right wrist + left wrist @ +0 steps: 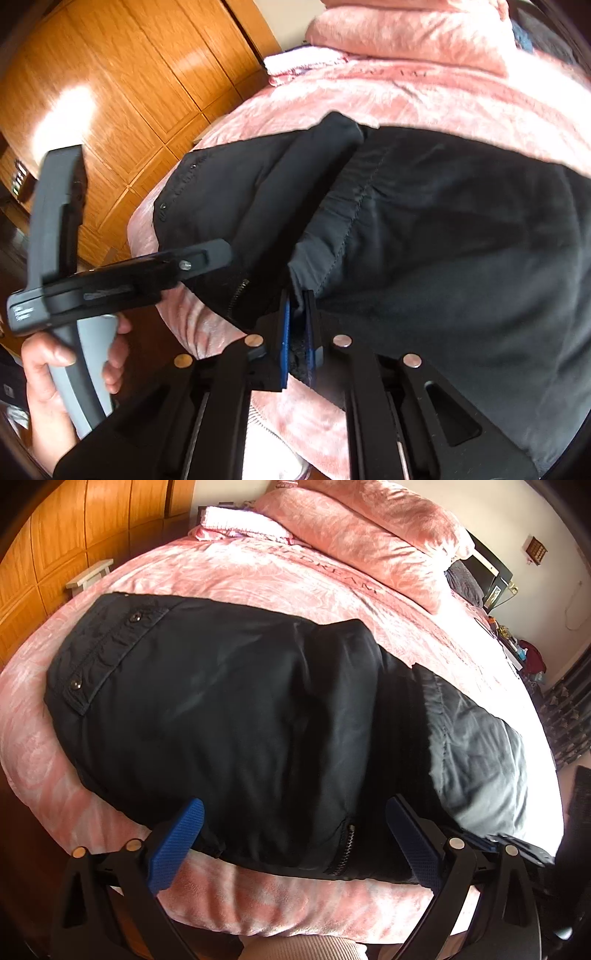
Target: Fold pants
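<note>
Pink bed point(258, 572) under soft, floppy black pants point(221, 701). Right gripper point(297, 325) jaws pinching the hem (good spot); left gripper point(295, 834) jaws wide open.

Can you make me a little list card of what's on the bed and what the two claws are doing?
garment: black fabric pants, partly folded, lying flat
surface: pink fuzzy bed blanket
left claw: open, blue pads either side of the pants' near edge, not pinching
right claw: shut on the pants' edge, cloth pinched between its blue pads
behind: orange wooden wardrobe
</note>
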The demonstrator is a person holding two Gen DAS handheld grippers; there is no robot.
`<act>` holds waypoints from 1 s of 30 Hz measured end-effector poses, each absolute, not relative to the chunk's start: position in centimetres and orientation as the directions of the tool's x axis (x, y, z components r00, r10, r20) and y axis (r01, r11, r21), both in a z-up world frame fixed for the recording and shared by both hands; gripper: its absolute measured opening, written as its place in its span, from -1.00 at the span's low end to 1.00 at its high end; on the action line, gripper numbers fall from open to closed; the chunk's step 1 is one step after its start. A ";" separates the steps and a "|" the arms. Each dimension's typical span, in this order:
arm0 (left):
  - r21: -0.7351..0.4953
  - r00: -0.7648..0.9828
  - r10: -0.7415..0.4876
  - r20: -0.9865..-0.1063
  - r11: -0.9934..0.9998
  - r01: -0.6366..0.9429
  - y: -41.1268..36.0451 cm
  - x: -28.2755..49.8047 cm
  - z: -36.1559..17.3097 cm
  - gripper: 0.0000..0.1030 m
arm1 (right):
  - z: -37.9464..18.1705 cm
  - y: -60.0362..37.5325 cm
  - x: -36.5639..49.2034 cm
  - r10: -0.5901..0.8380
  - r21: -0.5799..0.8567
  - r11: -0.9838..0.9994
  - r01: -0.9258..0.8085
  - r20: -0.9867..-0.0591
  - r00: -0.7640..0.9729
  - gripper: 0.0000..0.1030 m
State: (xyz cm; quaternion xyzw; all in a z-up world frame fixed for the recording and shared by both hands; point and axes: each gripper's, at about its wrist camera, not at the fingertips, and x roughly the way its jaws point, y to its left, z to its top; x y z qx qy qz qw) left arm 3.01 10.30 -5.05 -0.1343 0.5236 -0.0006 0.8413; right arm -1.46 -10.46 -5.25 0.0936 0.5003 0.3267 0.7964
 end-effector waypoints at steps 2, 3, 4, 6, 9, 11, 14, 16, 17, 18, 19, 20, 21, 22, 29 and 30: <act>-0.218 0.453 -0.138 -0.881 0.967 -0.131 10.1 3.0 -4.9 0.92 | -5.5 -11.2 -1.6 0.650 0.524 0.744 -0.416 -0.711 0.268 -0.44; -0.214 0.450 -0.135 -0.883 0.968 -0.129 10.0 3.1 -4.9 0.92 | -5.4 -11.6 -1.7 0.669 0.548 0.729 -0.410 -0.697 0.256 -0.03; -0.211 0.448 -0.133 -0.884 0.969 -0.129 9.9 3.2 -4.8 0.92 | -5.3 -12.2 -1.9 0.685 0.570 0.717 -0.401 -0.683 0.254 0.03; -0.212 0.447 -0.136 -0.884 0.969 -0.124 9.7 3.2 -4.8 0.92 | -4.7 -13.5 -2.5 0.698 0.585 0.709 -0.394 -0.664 0.270 0.03; -0.213 0.448 -0.139 -0.883 0.970 -0.119 9.4 2.9 -4.4 0.92 | -3.4 -16.9 -3.3 0.726 0.629 0.686 -0.365 -0.622 0.294 0.04; -0.210 0.455 -0.141 -0.879 0.972 -0.105 8.9 2.7 -4.0 0.92 | -2.4 -20.4 -4.0 0.705 0.623 0.709 -0.331 -0.616 0.351 0.10; -0.203 0.467 -0.154 -0.871 0.978 -0.056 7.2 2.6 -3.2 0.92 | -2.1 -26.5 -4.4 0.604 0.578 0.788 -0.211 -0.659 0.450 0.28; -0.199 0.469 -0.166 -0.868 0.980 -0.021 5.9 2.9 -2.9 0.92 | -2.7 -30.4 -4.4 0.529 0.540 0.831 -0.133 -0.693 0.489 0.28; -0.189 0.463 -0.166 -0.871 0.982 -0.004 5.0 3.1 -2.9 0.92 | -3.2 -32.1 -4.3 0.499 0.530 0.843 -0.089 -0.712 0.494 0.29; -0.175 0.459 -0.159 -0.874 0.985 0.007 4.3 3.2 -2.9 0.92 | -3.9 -33.6 -4.2 0.491 0.537 0.842 -0.054 -0.721 0.489 0.31; -0.159 0.456 -0.150 -0.877 0.987 0.019 3.6 3.4 -3.0 0.92 | -4.8 -35.1 -4.0 0.517 0.569 0.821 -0.036 -0.716 0.469 0.33; -0.142 0.453 -0.141 -0.881 0.989 0.032 2.9 3.6 -3.2 0.92 | -5.7 -35.9 -3.7 0.542 0.595 0.803 -0.025 -0.712 0.446 0.33; -0.122 0.445 -0.130 -0.886 0.991 0.046 2.1 3.9 -3.5 0.92 | -6.5 -36.5 -3.5 0.557 0.612 0.791 -0.011 -0.712 0.427 0.33; -0.110 0.437 -0.122 -0.891 0.993 0.053 1.5 4.0 -3.8 0.92 | -7.4 -36.9 -3.2 0.566 0.622 0.783 0.001 -0.713 0.413 0.33; -0.072 0.380 -0.076 -0.922 0.997 0.025 0.9 4.9 -6.5 0.94 | -11.5 -36.1 -1.1 0.701 0.736 0.677 -0.013 -0.640 0.314 0.46; -0.083 0.376 -0.084 -0.923 0.996 0.018 1.1 5.0 -6.7 0.94 | -12.0 -35.8 -0.8 0.717 0.748 0.664 -0.024 -0.627 0.304 0.47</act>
